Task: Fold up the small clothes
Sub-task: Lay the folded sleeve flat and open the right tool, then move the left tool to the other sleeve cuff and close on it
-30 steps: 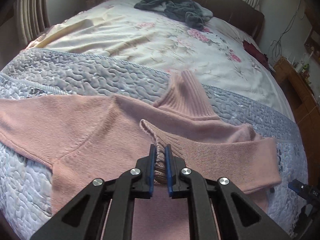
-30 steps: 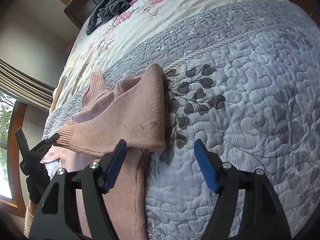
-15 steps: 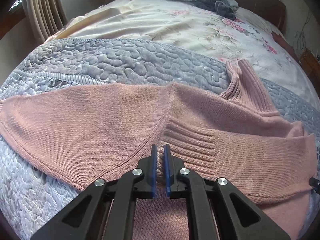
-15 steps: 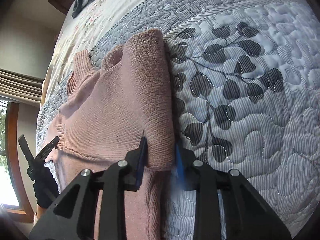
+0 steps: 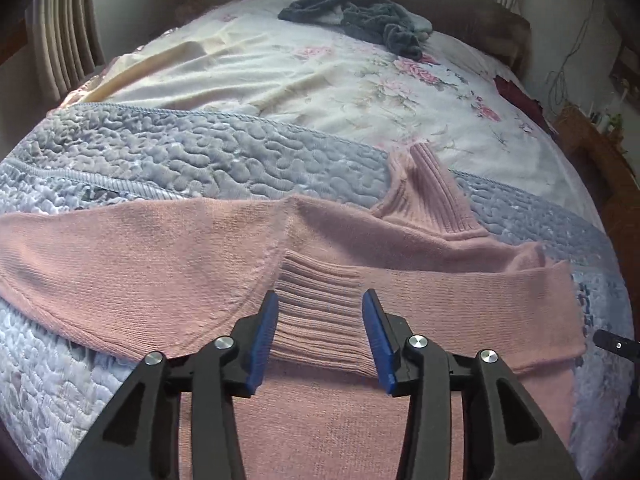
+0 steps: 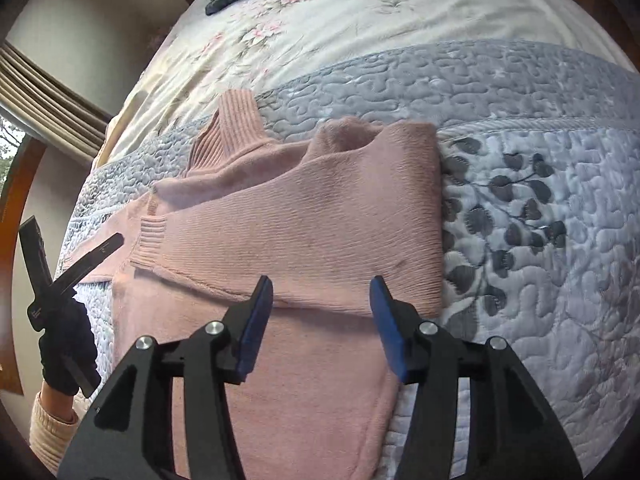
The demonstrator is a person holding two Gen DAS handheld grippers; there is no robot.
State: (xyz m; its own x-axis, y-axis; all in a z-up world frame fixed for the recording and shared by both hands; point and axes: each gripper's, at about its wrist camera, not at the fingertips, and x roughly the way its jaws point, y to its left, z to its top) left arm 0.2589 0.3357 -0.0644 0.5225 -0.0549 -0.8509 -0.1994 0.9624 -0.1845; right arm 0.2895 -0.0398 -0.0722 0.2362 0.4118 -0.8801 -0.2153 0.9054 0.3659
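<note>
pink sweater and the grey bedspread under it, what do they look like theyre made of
Pink sweater: soft knit, probably wool or acrylic; fine knit rows, ribbed cuff and collar, slightly fuzzy matte surface.
Grey bedspread: quilted woven fabric, likely cotton or polyester; puffy stitched swirls, leaf pattern, faint sheen.

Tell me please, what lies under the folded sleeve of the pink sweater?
Under the folded sleeve lies the body of the pink sweater, then the grey quilt. The chest part is covered, so its state cannot be seen.
</note>
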